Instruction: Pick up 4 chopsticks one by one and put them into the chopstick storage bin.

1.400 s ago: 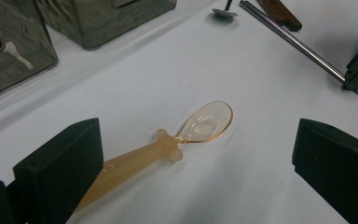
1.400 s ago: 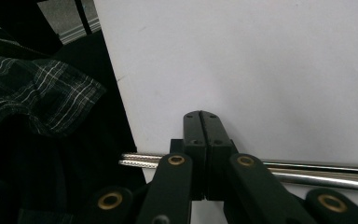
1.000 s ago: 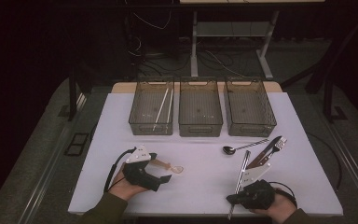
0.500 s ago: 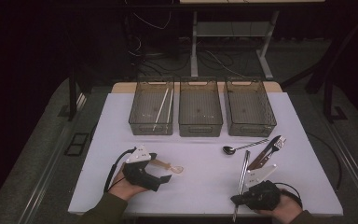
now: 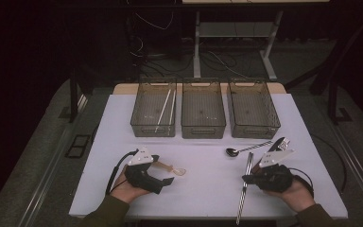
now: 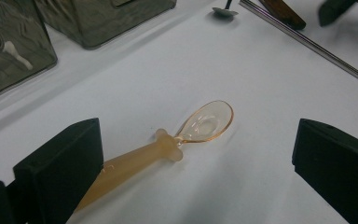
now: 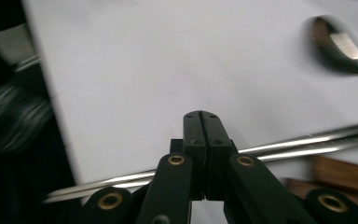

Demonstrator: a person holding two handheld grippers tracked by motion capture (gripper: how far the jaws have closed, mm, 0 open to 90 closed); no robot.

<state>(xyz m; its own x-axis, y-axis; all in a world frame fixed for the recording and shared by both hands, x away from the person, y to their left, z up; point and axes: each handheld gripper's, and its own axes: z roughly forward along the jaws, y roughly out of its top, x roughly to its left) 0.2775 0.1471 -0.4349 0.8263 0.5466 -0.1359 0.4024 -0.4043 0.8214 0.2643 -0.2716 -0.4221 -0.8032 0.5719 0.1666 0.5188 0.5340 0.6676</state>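
A translucent orange plastic spoon [image 6: 205,123] lies on the white table [image 5: 208,189] between the wide-apart jaws of my left gripper [image 6: 198,158], its handle close to the left jaw and touching neither pad. From above, that spoon [image 5: 172,168] lies at the mouth of the left gripper [image 5: 163,170]. My right gripper [image 5: 246,178] is shut with nothing in it and points left over a pair of metal chopsticks [image 5: 245,184]. In the right gripper view its closed jaws [image 7: 201,119] cross above the chopsticks [image 7: 303,142].
Three smoky clear bins stand in a row at the back: the left bin [image 5: 142,113] holds white chopsticks [image 5: 164,108], then the middle bin [image 5: 203,125] and the right bin [image 5: 254,127]. A metal spoon [image 5: 234,151] and a fork [image 5: 283,142] lie near the right gripper.
The right gripper has moved forward over the table, away from the person, staying shut. The left gripper and the plastic spoon have not moved.
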